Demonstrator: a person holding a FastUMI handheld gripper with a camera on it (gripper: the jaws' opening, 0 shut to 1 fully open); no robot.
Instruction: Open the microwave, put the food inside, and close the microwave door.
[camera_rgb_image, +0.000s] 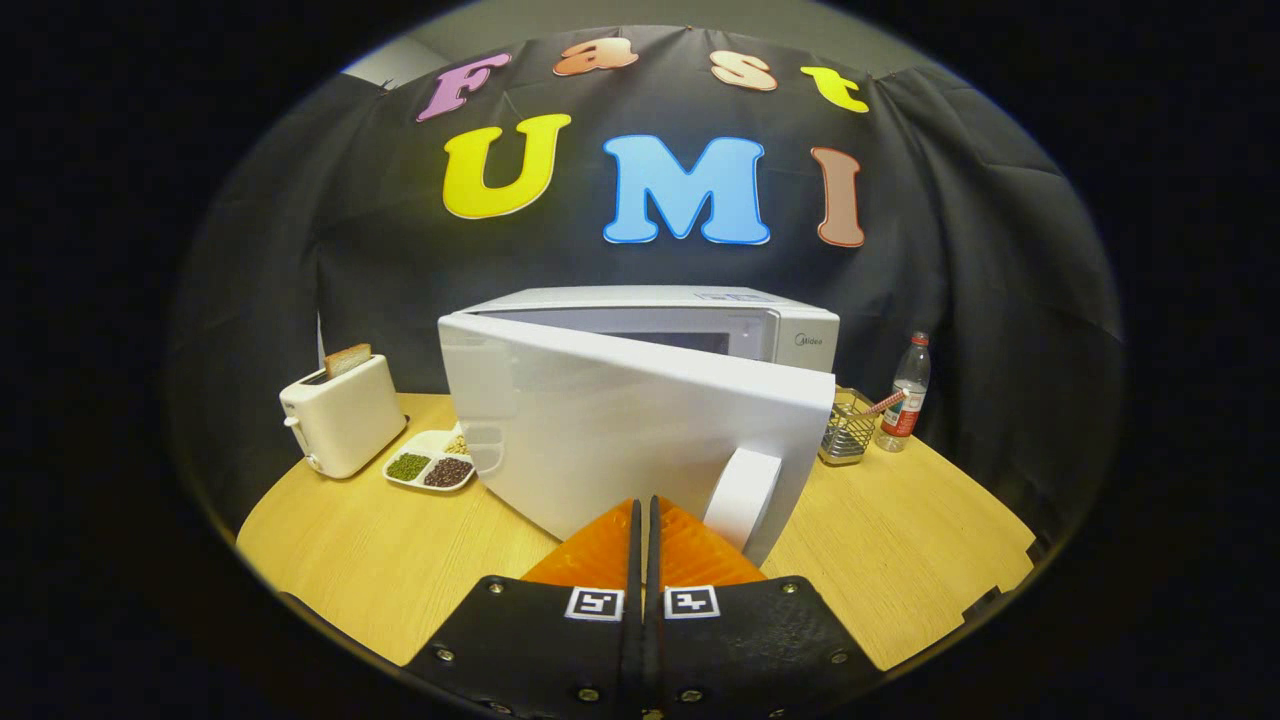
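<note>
Gripper (643, 510) is sitting closed on nothing, fingers pressing together right at the half-open microwave door (640, 440), beside its handle (742, 498).

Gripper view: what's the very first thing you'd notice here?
The big white microwave in the middle of the wooden table, its door swung partly open just ahead of the gripper, whose fingers are closed together with nothing between them. Off to the door's hinge side stands a toaster with bread poking out.
</note>
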